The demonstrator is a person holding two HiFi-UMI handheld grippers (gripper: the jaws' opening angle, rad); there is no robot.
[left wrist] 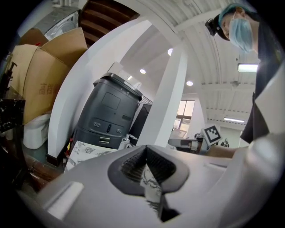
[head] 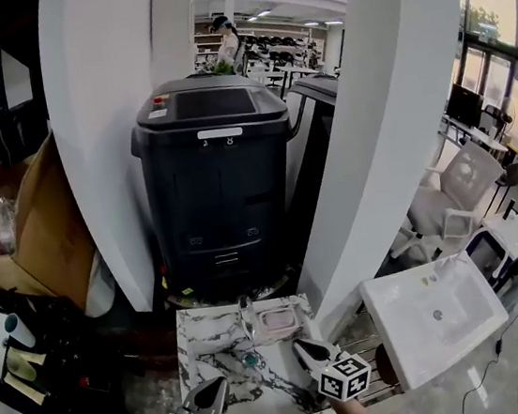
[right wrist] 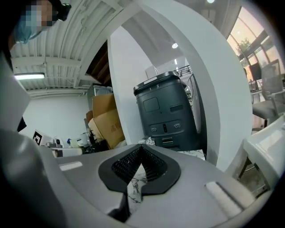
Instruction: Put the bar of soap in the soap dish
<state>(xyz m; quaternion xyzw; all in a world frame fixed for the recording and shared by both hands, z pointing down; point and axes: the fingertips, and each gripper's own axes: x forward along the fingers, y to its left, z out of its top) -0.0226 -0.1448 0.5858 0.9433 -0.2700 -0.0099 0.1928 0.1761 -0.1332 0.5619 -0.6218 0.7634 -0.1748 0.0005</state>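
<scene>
- L claw (head: 211, 394): nearest item, over the near edge of the marble table (head: 201, 341). Jaws pressed together w/ nothing between; in its own view (left wrist: 145, 151) only marble veining shows thru the slit below the tips. Judged parked here so as not to crowd the work area.
- R claw (head: 306, 347): slightly farther in and to the right. Jaws pressed together and empty, as confirmed in its own view (right wrist: 141, 150). It points toward the dish but stands apart from it. Judged: it has no load and is held clear so the dish is not knocked.
- Small teal obj. (head: 249, 359): on the table between the two claws, touched by neither. Too small to identify, and not part of the task.
- Soap dish (head: 252, 330): pale, at the far edge of the table, just beyond the R claw.
- Bar of soap (head: 276, 320): pink, lying flat inside the dish and within its rim. Judged: the goal position is met, w/ nothing left to carry.
- White sink (head: 434, 315): beside the table on the right, apart from both claws and unused here.
- Dark machine (head: 216, 169): stands behind the table between white pillars (head: 106, 127).
- Cardboard box (head: 39, 225): far left, background only.
</scene>
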